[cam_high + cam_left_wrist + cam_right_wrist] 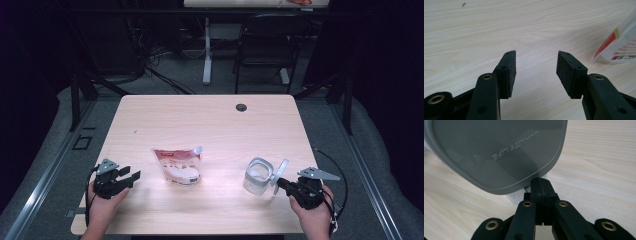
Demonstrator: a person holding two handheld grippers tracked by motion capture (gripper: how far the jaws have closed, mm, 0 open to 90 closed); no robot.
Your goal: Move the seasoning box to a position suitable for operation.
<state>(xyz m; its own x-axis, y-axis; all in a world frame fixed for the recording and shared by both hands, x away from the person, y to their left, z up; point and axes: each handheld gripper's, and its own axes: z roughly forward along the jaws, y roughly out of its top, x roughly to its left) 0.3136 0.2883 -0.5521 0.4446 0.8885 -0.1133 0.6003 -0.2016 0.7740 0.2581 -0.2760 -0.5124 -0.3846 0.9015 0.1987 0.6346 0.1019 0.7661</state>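
Right gripper view: lid [496, 152] in gripper [541, 185].

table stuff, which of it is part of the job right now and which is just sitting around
In the job:
- grey lid, pinched at its edge by the right gripper
- clear container, open, beside the lid
- pouch, standing ahead of the open left gripper

Lying about:
- black chair beyond the table
- white desk leg and floor cables
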